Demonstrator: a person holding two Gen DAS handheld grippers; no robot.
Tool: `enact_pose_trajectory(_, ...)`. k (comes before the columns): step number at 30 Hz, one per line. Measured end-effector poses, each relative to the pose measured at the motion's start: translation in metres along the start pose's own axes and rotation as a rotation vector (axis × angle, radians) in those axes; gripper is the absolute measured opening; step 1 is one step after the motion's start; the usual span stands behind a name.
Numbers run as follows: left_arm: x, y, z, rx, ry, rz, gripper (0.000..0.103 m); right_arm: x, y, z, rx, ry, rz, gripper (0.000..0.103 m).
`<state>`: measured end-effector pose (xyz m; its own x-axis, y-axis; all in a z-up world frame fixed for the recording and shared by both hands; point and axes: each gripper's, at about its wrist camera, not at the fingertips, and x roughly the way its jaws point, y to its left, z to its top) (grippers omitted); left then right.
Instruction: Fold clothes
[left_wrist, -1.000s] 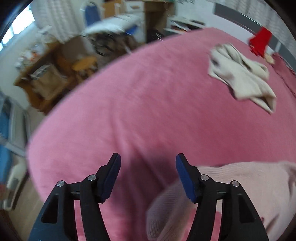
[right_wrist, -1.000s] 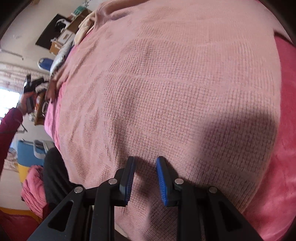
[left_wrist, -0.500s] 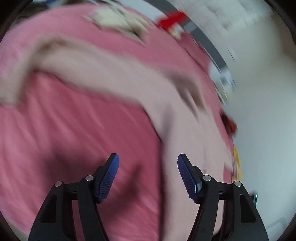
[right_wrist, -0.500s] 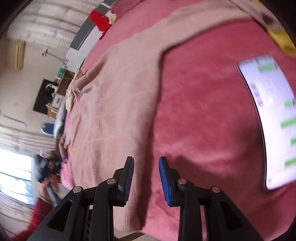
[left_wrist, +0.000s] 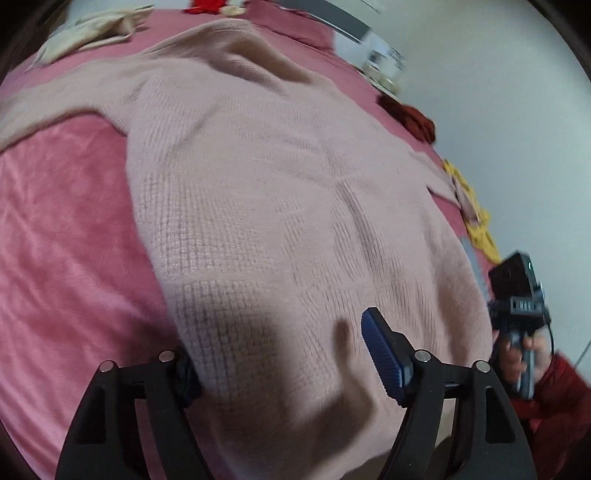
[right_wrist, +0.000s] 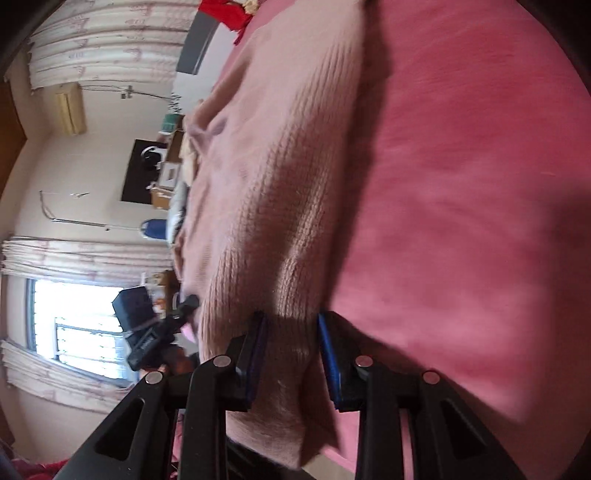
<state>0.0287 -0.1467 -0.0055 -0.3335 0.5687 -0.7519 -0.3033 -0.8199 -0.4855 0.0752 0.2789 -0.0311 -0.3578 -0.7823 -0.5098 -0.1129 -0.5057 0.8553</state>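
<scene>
Where the pale pink waffle-knit sweater lies spread flat across the deep pink plush bed cover, we note its hem hanging toward the near edge of the bed, collar at the far end.

Left hand-held gripper: jaws opening, spread wide. The hem's left corner sits between them; the left pad is hidden behind the knit, the blue right pad stands clear above the fabric. No pinch seen.

Right hand-held gripper: jaws a little apart, with a bunched ridge of the sweater running down between the two blue pads. Whether the pads press on the knit we cannot tell; the frame is blurred there.

Each view shows the other unit at the hem's opposite corner: a black camera block on a grip held by a hand with a red sleeve.

Also on the bed: a crumpled cream garment, a red item at the far end, a rust-red cloth and a yellow cloth along the right edge.
</scene>
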Motion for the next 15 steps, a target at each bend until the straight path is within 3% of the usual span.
enact_pose_trajectory(3, 0.003, 0.002, 0.001, -0.042, -0.024, 0.054, 0.079, 0.021, 0.012, 0.001, -0.01, 0.019, -0.003, 0.032)
enact_pose_trajectory(6, 0.01, -0.01, -0.003, 0.029, -0.009, 0.156, 0.079, 0.034, 0.015, -0.001, 0.006, 0.057, -0.027, 0.017)
enact_pose_trajectory(8, 0.014, -0.02, -0.004, 0.097, 0.021, 0.221, 0.079, 0.03, 0.018, 0.0, 0.019, 0.046, -0.048, 0.012)
enact_pose_trajectory(12, 0.013, -0.024, -0.004, 0.132, 0.055, 0.254, 0.079, -0.008, 0.024, -0.008, 0.02, -0.02, -0.058, 0.009)
enact_pose_trajectory(15, 0.008, -0.018, -0.003, 0.089, 0.059, 0.238, 0.079, -0.05, 0.021, -0.019, 0.026, -0.081, -0.088, 0.008)
